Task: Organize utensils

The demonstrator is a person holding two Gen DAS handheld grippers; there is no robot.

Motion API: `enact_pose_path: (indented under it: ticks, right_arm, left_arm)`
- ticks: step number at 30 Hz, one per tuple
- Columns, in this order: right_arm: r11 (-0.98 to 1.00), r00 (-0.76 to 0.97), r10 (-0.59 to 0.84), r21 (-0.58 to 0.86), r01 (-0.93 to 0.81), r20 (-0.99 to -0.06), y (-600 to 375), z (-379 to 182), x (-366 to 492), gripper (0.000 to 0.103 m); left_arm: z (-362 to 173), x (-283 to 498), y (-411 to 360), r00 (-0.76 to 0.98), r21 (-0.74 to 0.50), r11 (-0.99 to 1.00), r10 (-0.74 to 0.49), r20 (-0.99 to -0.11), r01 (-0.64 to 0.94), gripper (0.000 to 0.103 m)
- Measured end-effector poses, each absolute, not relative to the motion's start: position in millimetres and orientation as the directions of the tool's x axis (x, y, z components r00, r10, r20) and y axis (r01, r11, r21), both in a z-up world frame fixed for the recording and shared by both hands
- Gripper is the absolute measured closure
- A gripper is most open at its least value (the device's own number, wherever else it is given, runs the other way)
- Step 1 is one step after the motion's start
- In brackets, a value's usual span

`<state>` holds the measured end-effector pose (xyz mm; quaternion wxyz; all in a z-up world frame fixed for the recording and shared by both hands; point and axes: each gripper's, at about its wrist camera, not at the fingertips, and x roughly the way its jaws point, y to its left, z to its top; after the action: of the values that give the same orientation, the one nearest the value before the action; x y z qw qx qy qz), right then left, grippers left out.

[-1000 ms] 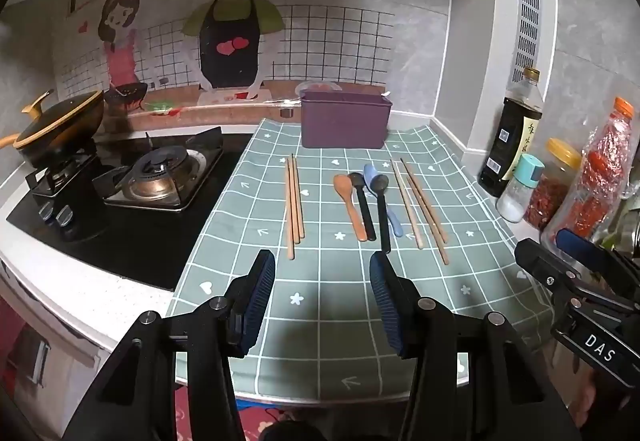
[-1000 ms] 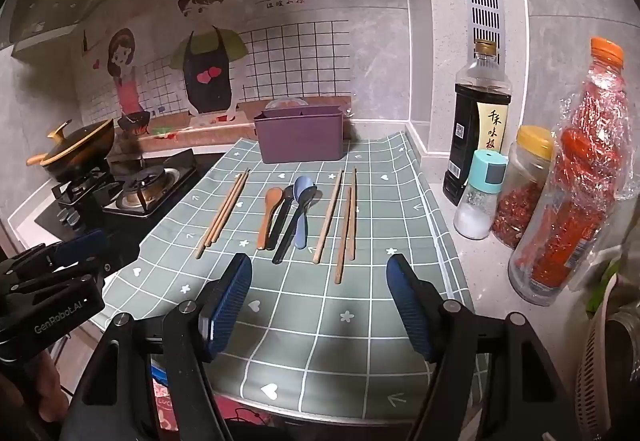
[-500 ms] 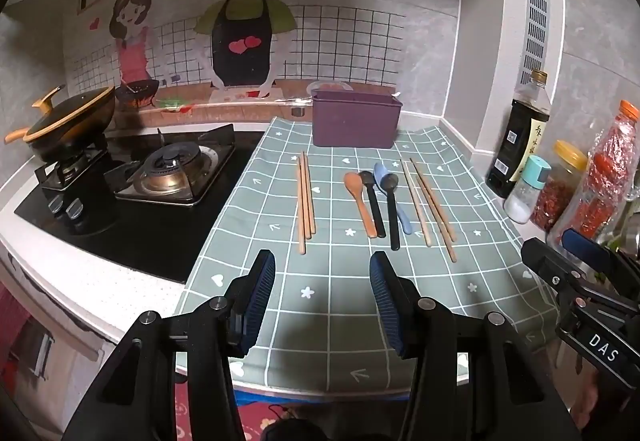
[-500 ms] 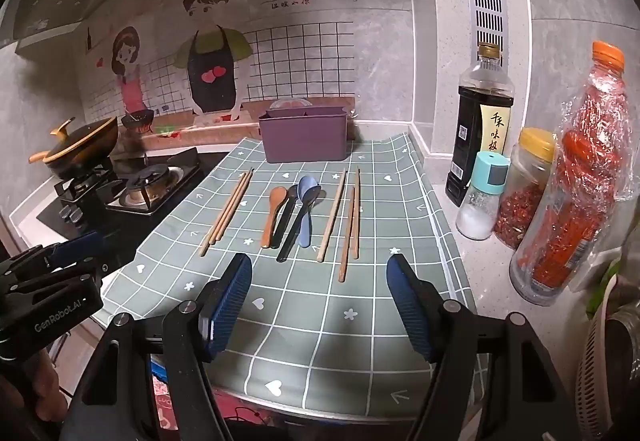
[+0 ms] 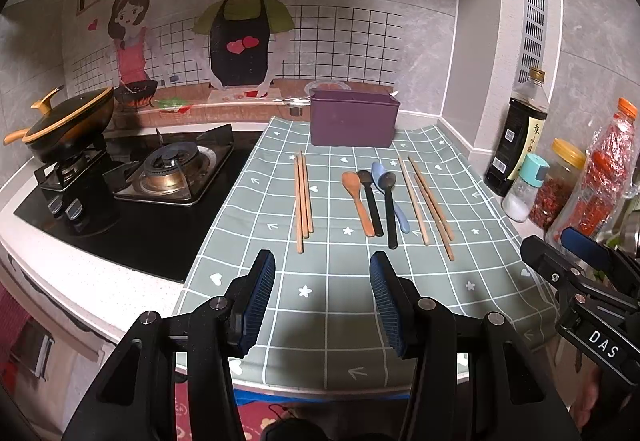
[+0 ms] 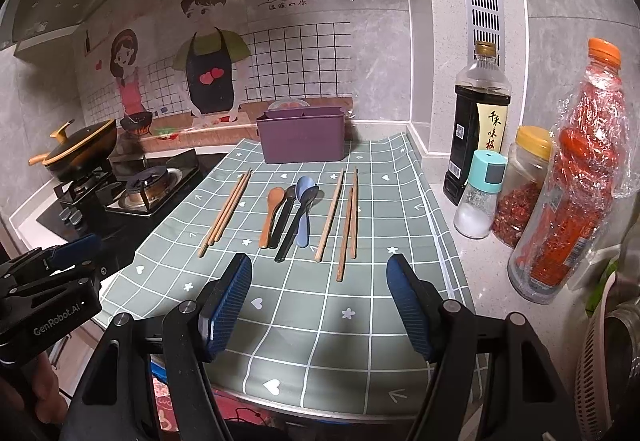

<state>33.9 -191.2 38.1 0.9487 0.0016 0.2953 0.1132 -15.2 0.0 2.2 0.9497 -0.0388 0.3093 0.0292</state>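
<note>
Utensils lie on a green checked mat (image 5: 332, 305) (image 6: 384, 233): a left bundle of wooden chopsticks (image 5: 302, 201) (image 6: 226, 213), an orange spoon (image 5: 358, 201) (image 6: 270, 211), two black spoons (image 5: 370, 201) (image 5: 390, 209), a blue spoon (image 5: 400, 211) (image 6: 303, 209), and right chopsticks (image 5: 430, 207) (image 6: 346, 217). A purple holder box (image 5: 354, 117) (image 6: 302, 133) stands behind them. My left gripper (image 5: 322, 293) and my right gripper (image 6: 318, 297) hover open over the mat's near edge, short of the utensils, holding nothing.
A gas hob (image 5: 172, 173) and a lidded pot (image 5: 68, 121) sit left. Along the right wall stand a soy sauce bottle (image 6: 478, 121), a salt shaker (image 6: 480, 195), a chilli jar (image 6: 522, 185) and an orange-capped bottle (image 6: 572, 177). A pale basket (image 6: 600, 369) is near right.
Both grippers have drifted slightly back and to the left, so the utensils sit a little further right in view. Jaws stay open; no utensil has moved.
</note>
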Motion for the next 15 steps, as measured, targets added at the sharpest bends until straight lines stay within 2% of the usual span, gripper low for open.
enact_pose_path:
  ticks: [15]
  right_arm:
    - [0.975,0.8,0.214,0.07,-0.212,-0.561,-193.2,34.6,34.8,0.035]
  left_arm:
    - [3.3,-9.6,-7.0,0.803,-0.059,0.996,0.016,-0.596,-0.064,0.053]
